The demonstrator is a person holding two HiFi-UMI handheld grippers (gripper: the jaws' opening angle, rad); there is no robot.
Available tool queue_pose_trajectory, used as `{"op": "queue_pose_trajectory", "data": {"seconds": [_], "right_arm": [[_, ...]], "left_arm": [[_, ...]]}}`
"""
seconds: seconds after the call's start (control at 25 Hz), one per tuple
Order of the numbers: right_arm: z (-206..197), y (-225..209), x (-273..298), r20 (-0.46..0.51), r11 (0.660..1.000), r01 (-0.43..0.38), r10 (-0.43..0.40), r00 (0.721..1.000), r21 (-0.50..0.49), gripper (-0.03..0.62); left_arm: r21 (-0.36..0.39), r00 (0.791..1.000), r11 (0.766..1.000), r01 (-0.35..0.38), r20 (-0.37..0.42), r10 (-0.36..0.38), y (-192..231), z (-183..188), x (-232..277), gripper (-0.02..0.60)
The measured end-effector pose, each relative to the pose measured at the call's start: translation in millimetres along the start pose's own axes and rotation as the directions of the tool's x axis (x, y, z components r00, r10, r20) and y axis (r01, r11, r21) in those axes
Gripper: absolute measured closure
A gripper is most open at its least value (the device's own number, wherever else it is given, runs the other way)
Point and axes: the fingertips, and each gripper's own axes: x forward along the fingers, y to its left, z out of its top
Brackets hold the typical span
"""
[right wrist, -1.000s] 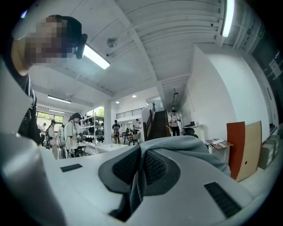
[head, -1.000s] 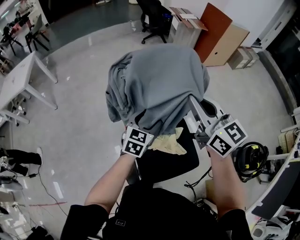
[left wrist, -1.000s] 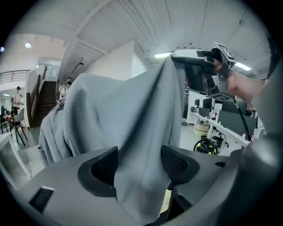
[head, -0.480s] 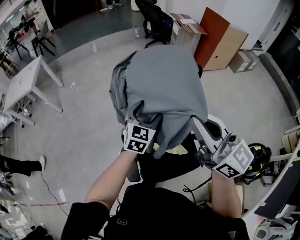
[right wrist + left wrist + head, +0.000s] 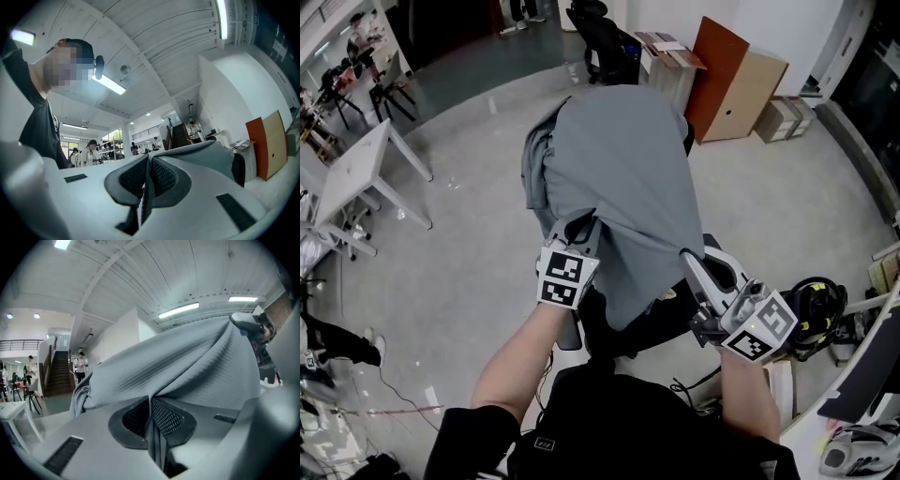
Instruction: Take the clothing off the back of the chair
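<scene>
Starting at the far left of the head view: white table (image 5: 358,173) on the grey floor (image 5: 469,253), well apart from the action.

Then the left gripper (image 5: 581,228), pointing up the frame at the left edge of the chair back. Its jaws have just been closing and are clenched on a fold of the grey garment (image 5: 628,178). In the left gripper view the left gripper (image 5: 152,423) has a thin pleat of cloth pinched between the pads (image 5: 166,418), and the garment (image 5: 187,366) rises ahead of it in a ridge.

The garment is draped over the top edge of the chair back and covers nearly all of it. Bunched folds hang off the left edge; the lower hem hangs over the seat. Of the chair (image 5: 675,314), only the black seat and a black sliver at the back's upper right edge are visible.

The right gripper (image 5: 687,256) is at the garment's lower right corner, also clamped on cloth. The right gripper view shows the right gripper (image 5: 146,180) with a thin layer of fabric nipped between its pads and the garment (image 5: 211,154) stretching away ahead. The cloth runs taut between the two grips.

Further right: orange and wooden boards (image 5: 741,80) leaning at the wall, cardboard box (image 5: 783,117) just beside them.
</scene>
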Motion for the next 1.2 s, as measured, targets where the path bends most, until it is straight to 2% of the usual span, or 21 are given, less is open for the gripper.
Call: {"op": "queue_pose_trajectory", "data": {"seconds": [0.16,0.28,0.48,0.64,0.8,0.96,1.08,1.2], "right_arm": [[5.9,15.4,-13.6,0.029,1.0,-0.012,0.011,1.0,0.027,0.574],[7.1,16.9,-18.8,0.029,0.999,-0.002,0.001,1.0,0.034,0.574],[-29.1,-19.3,-20.2,-0.098,0.993,0.118,-0.115,0.989,0.027,0.572],[-59.6,-51.0,-4.0,-0.174,0.981,0.171,-0.154,0.973,0.089,0.549],[-84.8,-85.5,18.9,-0.271,0.967,0.223,-0.182,0.945,0.127,0.432],[-80.3,-120.2,36.6,-0.26,0.952,0.275,-0.234,0.937,0.134,0.433],[-71.7,-149.3,51.5,-0.259,0.933,0.352,-0.321,0.911,0.08,0.431],[-68.4,-179.4,70.6,-0.27,0.914,0.403,-0.378,0.886,0.045,0.423]], "left_arm": [[-0.004,0.999,1.0,-0.003,0.034,0.003,-10.4,12.3,-22.3,0.568],[-0.029,0.994,1.0,-0.004,0.111,0.008,-13.1,36.0,-42.4,0.571],[-0.051,0.959,0.998,-0.035,0.28,0.047,7.5,104.2,-76.9,0.571],[-0.038,0.944,0.999,-0.036,0.328,0.046,25.4,126.5,-78.4,0.571],[-0.052,0.947,0.997,-0.054,0.313,0.067,51.5,122.1,-58.5,0.571],[-0.091,0.962,0.991,-0.094,0.247,0.114,88.9,103.8,-31.8,0.571],[-0.078,0.976,0.99,-0.114,0.179,0.126,110.6,83.9,-13.0,0.571],[-0.085,0.984,0.992,-0.092,0.147,0.103,117.5,68.4,3.5,0.571]]}}
